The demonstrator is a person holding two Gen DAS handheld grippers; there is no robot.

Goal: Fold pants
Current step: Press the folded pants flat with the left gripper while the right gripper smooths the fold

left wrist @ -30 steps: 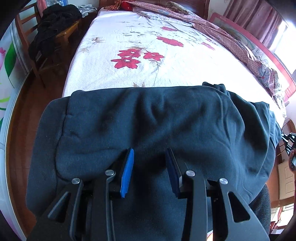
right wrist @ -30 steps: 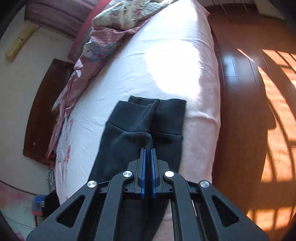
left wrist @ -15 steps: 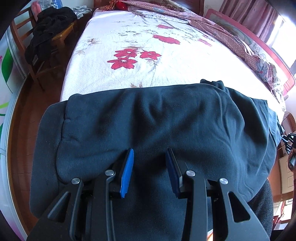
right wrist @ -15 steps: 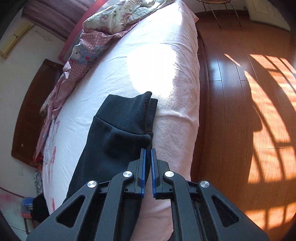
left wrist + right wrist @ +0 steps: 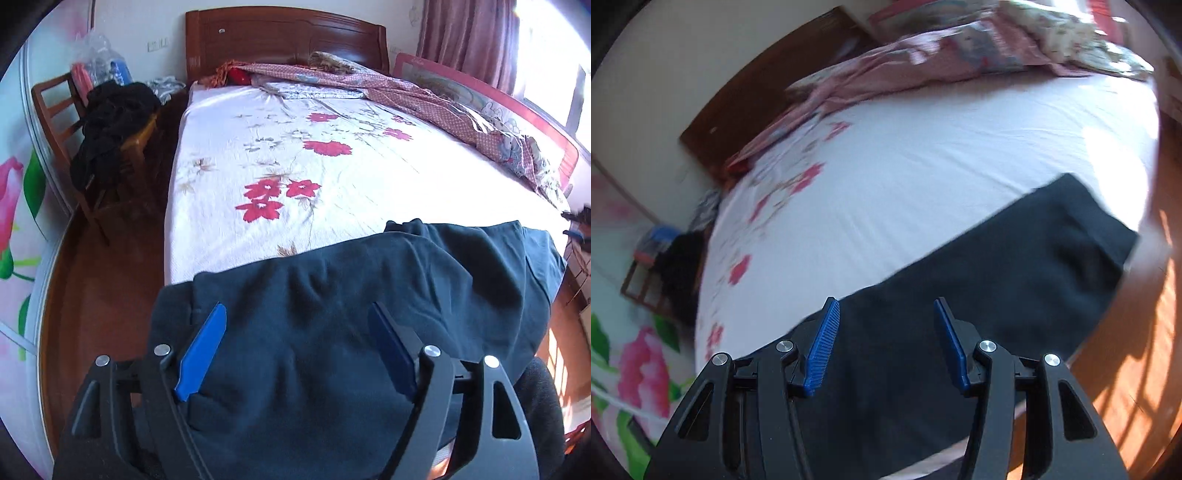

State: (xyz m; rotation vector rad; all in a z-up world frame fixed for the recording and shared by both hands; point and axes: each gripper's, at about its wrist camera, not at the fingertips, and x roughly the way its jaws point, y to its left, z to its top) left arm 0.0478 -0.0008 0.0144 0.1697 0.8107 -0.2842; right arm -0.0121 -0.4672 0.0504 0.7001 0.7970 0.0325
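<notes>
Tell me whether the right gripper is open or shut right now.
Open. The right gripper shows a wide gap between its blue fingers, with the dark pants lying on the bed beyond, nothing pinched.

Left claw (image 5: 295, 349): matte black plastic frame, two angled arms with triangular cutouts, four round silver screw heads across the linkage. Finger pads (image 5: 201, 352) are bright blue, flat and smooth-looking; the other pad reads darker navy in shadow. Right claw (image 5: 884, 345): same black frame, same four silver screws, slotted cutouts in the outer arms. Its blue pads (image 5: 823, 349) show fine ribbing.
</notes>
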